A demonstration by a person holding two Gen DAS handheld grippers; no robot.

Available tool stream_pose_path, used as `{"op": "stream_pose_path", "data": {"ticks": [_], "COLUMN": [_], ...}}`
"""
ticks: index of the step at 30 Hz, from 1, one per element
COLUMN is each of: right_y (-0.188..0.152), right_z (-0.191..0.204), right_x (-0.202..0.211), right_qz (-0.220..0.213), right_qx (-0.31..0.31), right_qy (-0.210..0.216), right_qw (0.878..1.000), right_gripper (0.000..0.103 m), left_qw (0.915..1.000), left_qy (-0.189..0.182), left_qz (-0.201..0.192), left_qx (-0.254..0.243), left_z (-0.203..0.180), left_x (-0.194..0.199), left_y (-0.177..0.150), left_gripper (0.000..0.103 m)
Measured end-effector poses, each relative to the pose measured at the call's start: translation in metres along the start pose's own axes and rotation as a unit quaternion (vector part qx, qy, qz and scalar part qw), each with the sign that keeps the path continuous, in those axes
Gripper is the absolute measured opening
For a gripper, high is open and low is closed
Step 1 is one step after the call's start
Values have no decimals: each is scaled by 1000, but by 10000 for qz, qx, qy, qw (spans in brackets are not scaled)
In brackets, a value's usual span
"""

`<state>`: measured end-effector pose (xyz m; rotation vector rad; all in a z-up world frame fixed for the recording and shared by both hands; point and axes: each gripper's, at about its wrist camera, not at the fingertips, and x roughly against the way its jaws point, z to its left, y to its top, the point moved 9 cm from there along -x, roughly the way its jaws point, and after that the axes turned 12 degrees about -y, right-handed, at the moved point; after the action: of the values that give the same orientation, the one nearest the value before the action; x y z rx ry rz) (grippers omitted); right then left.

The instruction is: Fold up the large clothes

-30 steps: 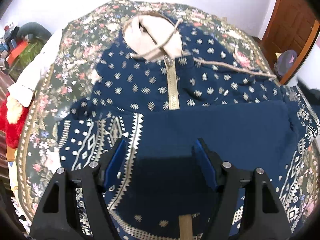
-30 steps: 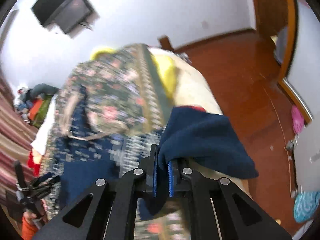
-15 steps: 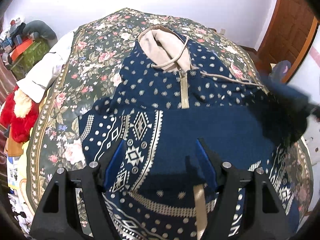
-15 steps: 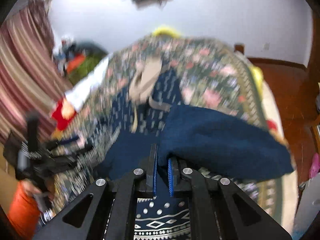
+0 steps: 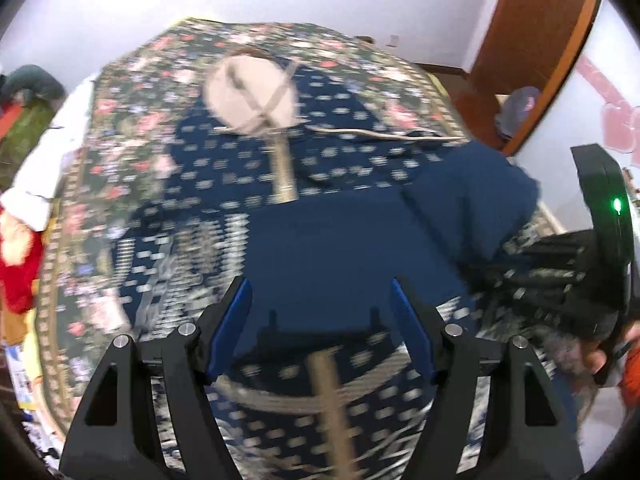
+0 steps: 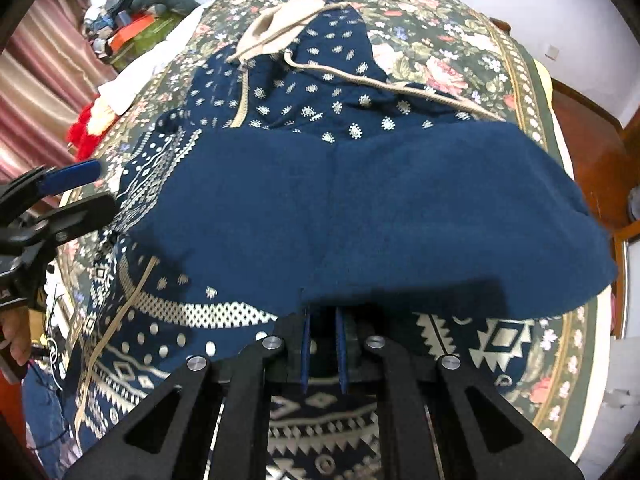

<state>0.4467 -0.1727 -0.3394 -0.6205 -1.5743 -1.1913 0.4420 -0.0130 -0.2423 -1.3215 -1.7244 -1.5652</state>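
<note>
Over the hoodie [image 6: 304,92], the right hand-held gripper [image 6: 322,354] pinches its plain blue sleeve [image 6: 380,216]; the left hand-held gripper [image 5: 320,324] hovers spread, empty.

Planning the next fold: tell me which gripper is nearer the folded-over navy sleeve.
Right. The right gripper sits at the sleeve's near edge, jaws nearly closed, the cloth draping over its tips. The left gripper, jaws wide open, hovers over the hoodie's body, off the sleeve's end.
</note>
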Motion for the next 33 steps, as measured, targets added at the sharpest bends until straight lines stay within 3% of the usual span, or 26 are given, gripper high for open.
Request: {"op": "stream_pose_path", "data": {"ticks": [6, 8, 11, 13, 17, 21, 25, 29, 33], "right_y": [-13, -17, -23, -26, -37, -50, -62, -72, -70], "right_z": [-15, -20, -29, -35, -70, -100, -135, -151, -155], "right_x": [7, 5, 7, 11, 24, 33, 30, 12, 10], "right_qz": [6, 47, 85, 84, -101, -135, -130, 47, -117], "right_qx": [-92, -206, -349, -357, -158, -222, 170, 176, 202], "right_qy": [247, 384, 574, 514, -180, -395, -1619, -1818, -1892], "right_qw": [9997, 9990, 9977, 9980, 9997, 9989, 9866, 9832, 9817], "right_gripper": [7, 7, 7, 7, 7, 7, 7, 7, 7], "left_qw": [9981, 9977, 9962, 9960, 9948, 9957, 9976, 9969, 9931], "left_qy": [-468, -380, 34, 220, 341, 259, 94, -208, -459], "left_qz": [408, 557, 846, 745, 725, 779, 539, 354, 548], "left_qx": [-52, -108, -215, -432, -625, -435, -422, -673, -930], "left_z": [-55, -64, -66, -68, -71, -67, -79, -108, -140], "left_x": [-65, -85, -120, -125, -125, -116, -92, -73, -83], "left_y": [18, 18, 14, 15, 15, 16, 27, 37, 38], "left_gripper": [70, 70, 71, 75, 75, 74, 74, 75, 75]}}
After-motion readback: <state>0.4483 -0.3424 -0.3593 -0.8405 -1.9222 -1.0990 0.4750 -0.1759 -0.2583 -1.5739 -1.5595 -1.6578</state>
